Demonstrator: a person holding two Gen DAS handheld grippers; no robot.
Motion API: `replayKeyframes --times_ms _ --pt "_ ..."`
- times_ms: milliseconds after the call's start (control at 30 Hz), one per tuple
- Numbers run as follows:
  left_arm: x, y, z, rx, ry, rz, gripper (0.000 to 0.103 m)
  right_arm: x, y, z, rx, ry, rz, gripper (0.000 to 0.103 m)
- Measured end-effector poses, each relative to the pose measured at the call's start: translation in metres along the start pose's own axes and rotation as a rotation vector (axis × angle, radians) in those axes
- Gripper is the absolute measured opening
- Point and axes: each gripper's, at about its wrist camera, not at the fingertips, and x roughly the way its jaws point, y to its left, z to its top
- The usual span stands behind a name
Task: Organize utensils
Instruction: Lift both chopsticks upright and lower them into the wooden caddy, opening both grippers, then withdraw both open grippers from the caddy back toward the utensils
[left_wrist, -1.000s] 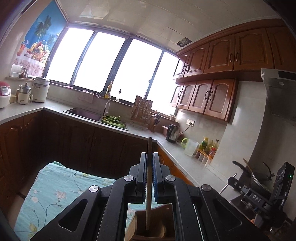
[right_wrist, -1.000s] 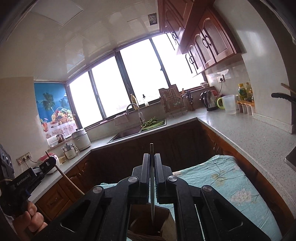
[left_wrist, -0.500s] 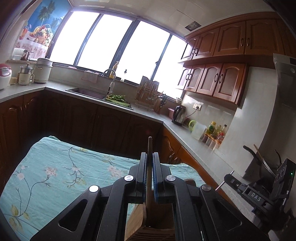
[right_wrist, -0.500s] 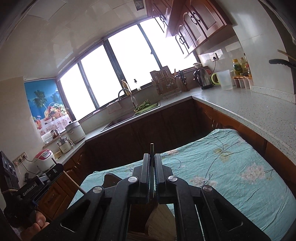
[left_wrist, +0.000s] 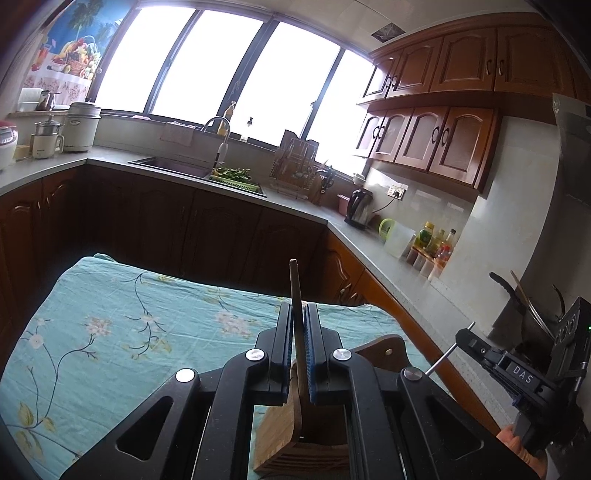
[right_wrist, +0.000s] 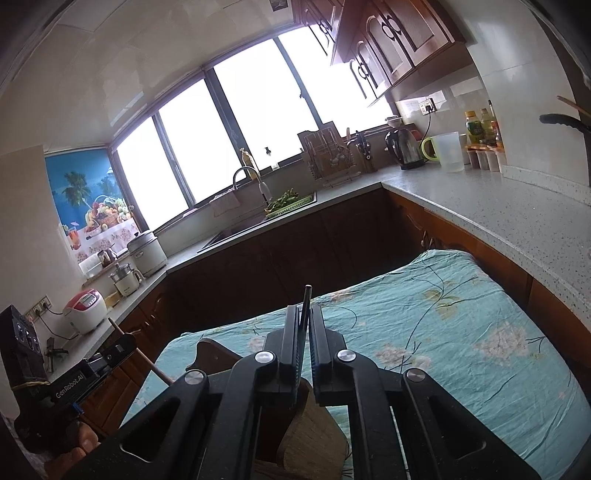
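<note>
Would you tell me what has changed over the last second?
Both grippers tipped down toward the wooden holder; the floral cloth now fills more of each view. Unchanged: left gripper clamps its wooden stick, right gripper its dark utensil.

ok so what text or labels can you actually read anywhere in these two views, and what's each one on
"DAS" on the body of the right gripper, seen from the left wrist view.
"GenRobot.AI" on the body of the left gripper, seen from the right wrist view.
Labels on the condiment bottles and the rice cooker panel: too small to read.
</note>
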Motion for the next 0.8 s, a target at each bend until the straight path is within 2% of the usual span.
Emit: replayKeyframes --times_ms 67,133,167,200,233,267,300,367,467,667,800 --pt "0.001 0.001 0.001 -0.002 0.008 0.008 0.005 0.002 -0.002 0.0 0.004 0.012 0.006 0.01" --pt "-0.001 0.001 0.001 -0.009 0.017 0.012 0.016 0.003 -0.003 0.0 0.009 0.028 0.008 0.01" --pt "-0.003 0.001 0.001 -0.014 0.016 0.019 0.03 0.004 -0.004 -0.001 0.013 0.036 0.01 0.014" --pt "-0.006 0.001 0.003 -0.018 0.01 0.023 0.042 0.003 -0.005 -0.001 0.019 0.041 0.011 0.025" --pt "-0.011 0.001 0.004 -0.021 -0.003 0.021 0.045 0.001 -0.005 -0.002 0.025 0.039 0.017 0.034" --pt "-0.016 0.001 0.004 -0.02 -0.011 0.021 0.048 -0.002 -0.006 -0.002 0.029 0.031 0.023 0.049" --pt "-0.021 0.0 0.004 -0.017 -0.011 0.019 0.052 -0.007 -0.005 -0.002 0.03 0.019 0.027 0.054" --pt "-0.032 -0.001 0.004 -0.012 -0.014 0.025 0.061 -0.018 -0.004 -0.002 0.028 0.003 0.032 0.056" --pt "-0.053 -0.001 -0.002 -0.006 -0.017 0.042 0.075 -0.035 -0.005 -0.004 0.039 -0.014 0.042 0.076" --pt "-0.101 -0.002 -0.02 -0.009 -0.021 0.075 0.083 -0.069 -0.004 -0.016 0.044 -0.009 0.058 0.094" --pt "-0.129 -0.008 -0.033 0.016 -0.003 0.099 0.086 -0.091 0.002 -0.028 0.011 0.02 0.065 0.094"
